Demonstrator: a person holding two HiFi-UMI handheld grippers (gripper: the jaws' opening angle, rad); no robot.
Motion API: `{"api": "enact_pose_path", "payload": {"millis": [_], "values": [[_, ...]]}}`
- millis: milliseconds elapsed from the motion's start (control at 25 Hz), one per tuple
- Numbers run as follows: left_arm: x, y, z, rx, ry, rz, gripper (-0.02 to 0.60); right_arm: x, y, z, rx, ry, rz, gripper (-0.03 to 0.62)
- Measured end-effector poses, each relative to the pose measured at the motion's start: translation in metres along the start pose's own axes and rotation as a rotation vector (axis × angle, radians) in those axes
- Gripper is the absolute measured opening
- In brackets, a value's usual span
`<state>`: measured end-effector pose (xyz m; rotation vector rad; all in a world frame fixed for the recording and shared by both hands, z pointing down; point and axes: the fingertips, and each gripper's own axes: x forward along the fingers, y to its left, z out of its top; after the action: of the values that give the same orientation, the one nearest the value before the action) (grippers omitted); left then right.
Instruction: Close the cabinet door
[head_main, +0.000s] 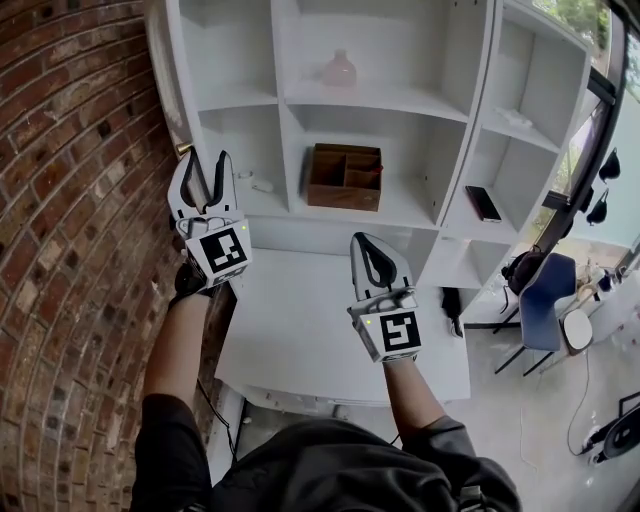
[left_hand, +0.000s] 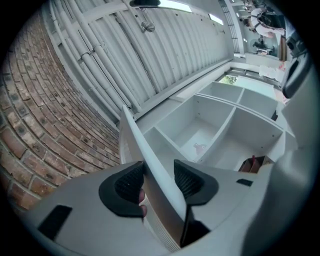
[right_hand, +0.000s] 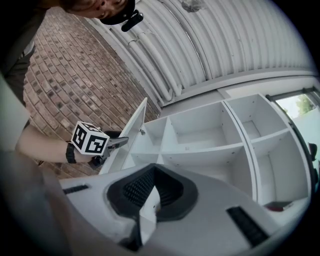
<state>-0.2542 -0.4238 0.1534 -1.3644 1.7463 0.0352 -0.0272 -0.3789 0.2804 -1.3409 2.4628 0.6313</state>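
The white cabinet door (head_main: 168, 80) stands swung out at the left of the white shelf unit (head_main: 290, 100), edge-on beside the brick wall. My left gripper (head_main: 207, 162) is raised at the door's free edge. In the left gripper view the door's edge (left_hand: 150, 160) runs between the two black pads (left_hand: 127, 184), and my left gripper (left_hand: 159, 180) is open around it. The right gripper view shows the door (right_hand: 134, 131) from the side with the left gripper (right_hand: 116, 143) on its edge. My right gripper (head_main: 366, 242) hangs above the white counter, its tips together (right_hand: 155, 170), touching nothing.
A brown wooden organiser box (head_main: 345, 177) sits on a middle shelf and a pink bottle (head_main: 340, 70) on the shelf above. A dark flat device (head_main: 483, 203) lies on a right shelf. A white counter (head_main: 300, 340) juts out below. The brick wall (head_main: 70, 200) is close at left, a blue chair (head_main: 545, 295) at right.
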Motion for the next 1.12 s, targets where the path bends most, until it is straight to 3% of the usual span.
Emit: {"api": "enact_pose_path", "payload": {"millis": [560, 1120], "values": [[0.043, -0.064, -0.004, 0.045, -0.001, -0.03, 0.212, -0.014, -0.051, -0.016, -0.004, 0.025, -0.087, -0.002], [0.08, -0.105, -0.014, 0.06, 0.006, -0.087, 0.198, -0.009, -0.072, -0.035, 0.009, 0.043, -0.09, -0.002]]}}
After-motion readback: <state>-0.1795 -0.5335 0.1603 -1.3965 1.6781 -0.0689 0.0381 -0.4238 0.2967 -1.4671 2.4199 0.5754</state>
